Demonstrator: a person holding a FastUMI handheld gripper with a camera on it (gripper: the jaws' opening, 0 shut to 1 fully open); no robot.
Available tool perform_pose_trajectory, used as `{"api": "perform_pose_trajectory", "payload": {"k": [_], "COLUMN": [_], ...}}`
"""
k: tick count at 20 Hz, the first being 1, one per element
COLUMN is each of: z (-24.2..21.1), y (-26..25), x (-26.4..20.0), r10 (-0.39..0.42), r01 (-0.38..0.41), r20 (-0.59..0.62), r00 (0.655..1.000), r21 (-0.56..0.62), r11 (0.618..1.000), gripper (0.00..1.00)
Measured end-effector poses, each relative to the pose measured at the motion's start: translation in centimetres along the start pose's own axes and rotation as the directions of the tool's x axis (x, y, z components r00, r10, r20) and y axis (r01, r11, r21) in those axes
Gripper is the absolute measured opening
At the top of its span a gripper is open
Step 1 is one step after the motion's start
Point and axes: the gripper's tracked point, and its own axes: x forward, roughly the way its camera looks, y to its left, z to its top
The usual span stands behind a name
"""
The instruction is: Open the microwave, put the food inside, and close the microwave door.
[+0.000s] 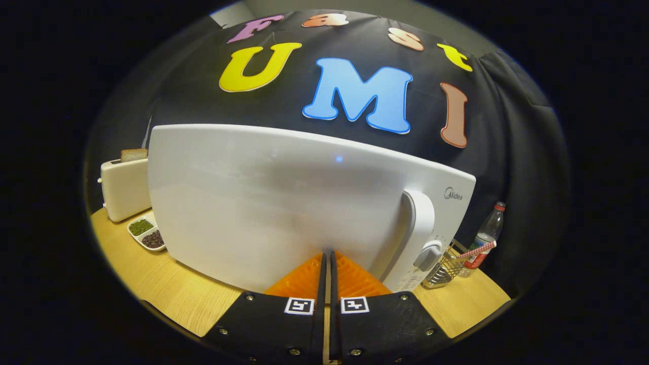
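— Where's your tool (328, 261)?
— Fingers together, nothing between them, tips right at the microwave (284, 203) door, low, just left of its handle (420, 223).
— And the microwave?
— On the counter (152, 274), toaster (124, 187) beside it.

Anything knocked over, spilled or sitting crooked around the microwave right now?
Nothing stands out. The microwave stands level on the wooden table, door shut, with the claw closed against its front, holding nothing. The toaster, two-part dish of beans, wire basket and bottle all sit upright, no spills.
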Motion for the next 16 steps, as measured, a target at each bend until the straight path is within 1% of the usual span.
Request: {"api": "perform_pose_trajectory", "payload": {"k": [1,2,4,6,7,8,10,13,15,16], "z": [0.7,1.2,2.0,2.7,3.2,3.9,4.9,5.7,6.9,7.4], "y": [-0.2,-0.2,0.1,0.6,0.5,0.1,-1.1,-1.2,-1.6,-1.7], "x": [-0.7,-1.5,-3.6,-6.0,-7.2,-8.5,-10.9,-15.6,-18.8,-20.5], "r10": [0.005,0.025,0.073,0.130,0.150,0.164,0.167,0.219,0.229,0.235], "r01": [-0.005,-0.025,-0.075,-0.134,-0.156,-0.173,-0.182,-0.245,-0.273,-0.284], "r20": [0.020,0.024,0.032,0.038,0.053,0.075,0.111,0.139,0.196,0.214], "r00": [1.000,0.999,0.997,0.991,0.987,0.984,0.980,0.966,0.954,0.948], "r21": [-0.004,0.001,0.064,0.134,0.150,0.151,0.146,0.207,0.239,0.233], "r11": [1.000,1.000,0.995,0.982,0.976,0.973,0.972,0.947,0.932,0.930], "gripper": [0.01,0.01,0.01,0.01,0.01,0.01,0.01,0.01,0.01,0.01]}}
